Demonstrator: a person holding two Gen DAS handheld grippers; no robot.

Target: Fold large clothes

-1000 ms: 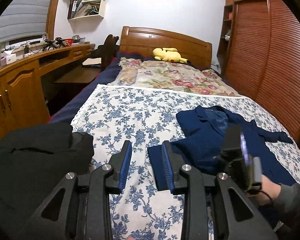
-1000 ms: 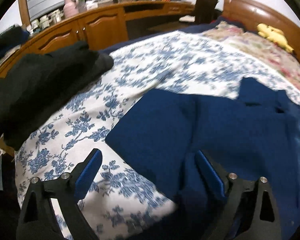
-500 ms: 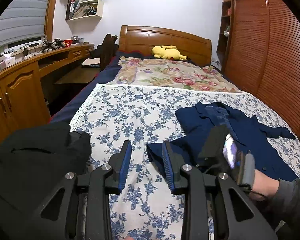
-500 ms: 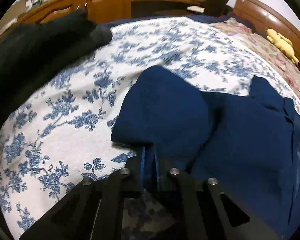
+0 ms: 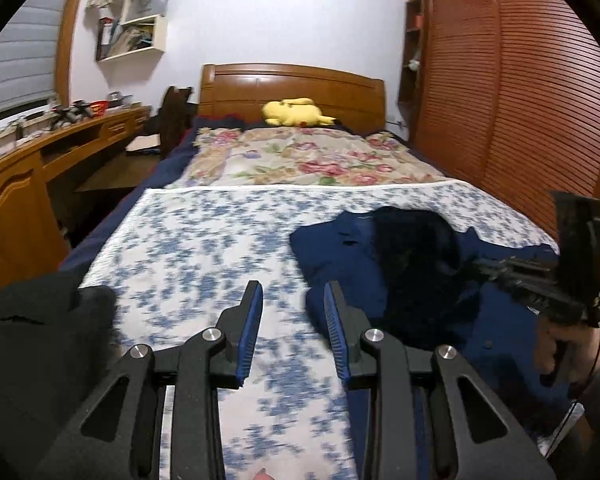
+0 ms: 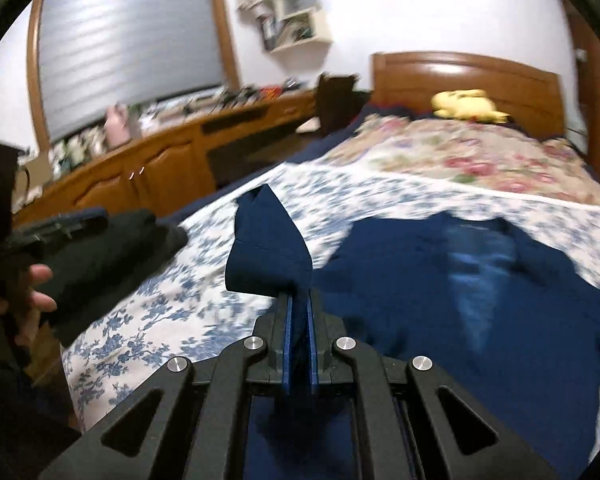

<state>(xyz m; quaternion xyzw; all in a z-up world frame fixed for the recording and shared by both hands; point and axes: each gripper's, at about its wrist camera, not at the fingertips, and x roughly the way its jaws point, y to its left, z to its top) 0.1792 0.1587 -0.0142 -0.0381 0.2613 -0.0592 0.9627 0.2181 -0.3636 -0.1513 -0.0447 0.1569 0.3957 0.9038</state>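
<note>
A navy blue jacket point(image 6: 480, 292) lies spread on the blue-flowered bedspread point(image 6: 148, 320), at the right in the left wrist view point(image 5: 380, 276). My right gripper point(image 6: 298, 312) is shut on the jacket's left sleeve point(image 6: 268, 248) and holds it lifted above the bed. My left gripper point(image 5: 292, 320) is open and empty, hovering over the bedspread point(image 5: 204, 264) just left of the jacket's edge. The right gripper body shows at the right edge of the left wrist view point(image 5: 556, 280).
A black garment point(image 5: 40, 344) is heaped on the bed's near left corner, also in the right wrist view point(image 6: 112, 252). A wooden desk and cabinets point(image 5: 16, 192) run along the left. A slatted wardrobe point(image 5: 520, 120) stands right. A yellow plush point(image 5: 296, 112) lies by the headboard.
My right gripper closed on the jacket sleeve and lifted it up off the bed, swinging it over the jacket. The left gripper stayed open and shifted slightly.
</note>
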